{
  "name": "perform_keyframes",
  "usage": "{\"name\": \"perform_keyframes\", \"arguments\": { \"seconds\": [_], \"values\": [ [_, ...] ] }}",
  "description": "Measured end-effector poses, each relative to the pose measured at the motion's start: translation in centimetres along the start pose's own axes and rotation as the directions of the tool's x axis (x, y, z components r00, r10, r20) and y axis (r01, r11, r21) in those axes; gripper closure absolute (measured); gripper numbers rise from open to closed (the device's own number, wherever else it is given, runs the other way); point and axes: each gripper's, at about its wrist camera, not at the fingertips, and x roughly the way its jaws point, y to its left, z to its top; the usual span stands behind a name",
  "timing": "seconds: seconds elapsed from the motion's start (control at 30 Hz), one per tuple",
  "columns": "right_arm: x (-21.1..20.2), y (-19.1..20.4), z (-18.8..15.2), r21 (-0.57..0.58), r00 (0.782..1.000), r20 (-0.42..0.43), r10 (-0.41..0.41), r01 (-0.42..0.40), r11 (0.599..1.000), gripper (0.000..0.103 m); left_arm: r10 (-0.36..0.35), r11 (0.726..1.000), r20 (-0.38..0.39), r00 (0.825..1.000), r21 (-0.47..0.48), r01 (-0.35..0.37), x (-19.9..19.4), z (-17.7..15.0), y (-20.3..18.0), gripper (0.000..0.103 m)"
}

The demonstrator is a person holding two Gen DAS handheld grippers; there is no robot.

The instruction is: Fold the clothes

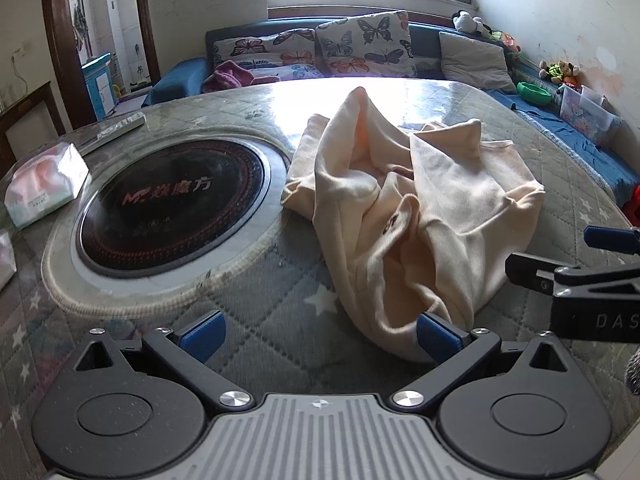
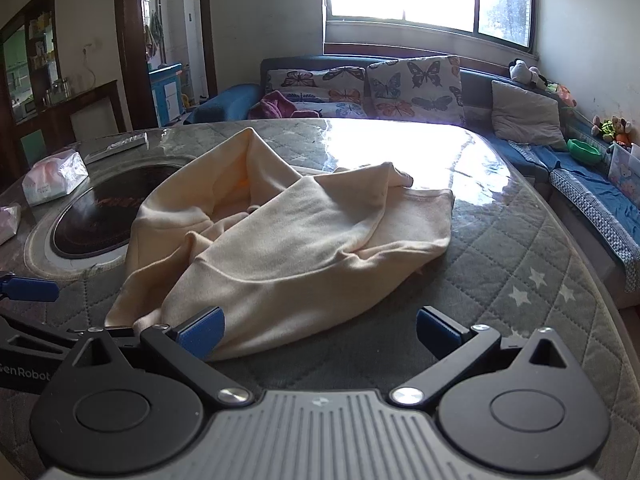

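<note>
1 cream garment (image 1: 416,216) lies crumpled on the quilted bench (image 1: 280,320), right of the round black hob (image 1: 172,204); folds hide its shape, so long axis unclear. Left gripper (image 1: 320,334) spread wide, empty, right pad at the near hem. Right gripper (image 2: 320,332) also spread, empty. 1 tissue pack (image 1: 44,184), another cut off.

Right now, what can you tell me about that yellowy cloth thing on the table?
The cream garment is soft, fleecy-looking fabric, crumpled in a loose heap with folds standing up and a hemmed edge showing. It lies unfolded on the quilted table cover, one edge over the rim of the round black cooktop. Neither open gripper holds it.
</note>
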Motion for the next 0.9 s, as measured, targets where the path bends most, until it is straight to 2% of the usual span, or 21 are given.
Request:
{"name": "perform_keyframes", "arguments": {
  "seconds": [0.23,0.4,0.63,0.9],
  "values": [
    [1.5,-1.6,2.2,0.033,0.999,-0.005,0.038,-0.037,0.999,0.000,-0.005,1.000,0.022,1.000,0.006,0.005,0.7,2.4,0.8,0.000],
    [2.5,-3.0,4.4,0.047,0.998,0.017,0.053,-0.054,0.997,0.002,-0.029,0.999,0.071,0.997,0.025,0.027,1.0,5.4,1.3,0.000],
    [5.1,-5.0,7.8,0.052,0.999,0.034,0.040,-0.041,0.998,0.011,-0.076,0.996,0.160,0.984,0.059,0.067,2.8,10.6,1.4,0.001],
    [9.7,-7.0,10.9,0.089,0.997,0.002,0.072,-0.072,0.993,0.024,-0.108,0.991,0.143,0.984,0.092,0.096,8.1,15.4,1.1,0.007]
  ]
}}
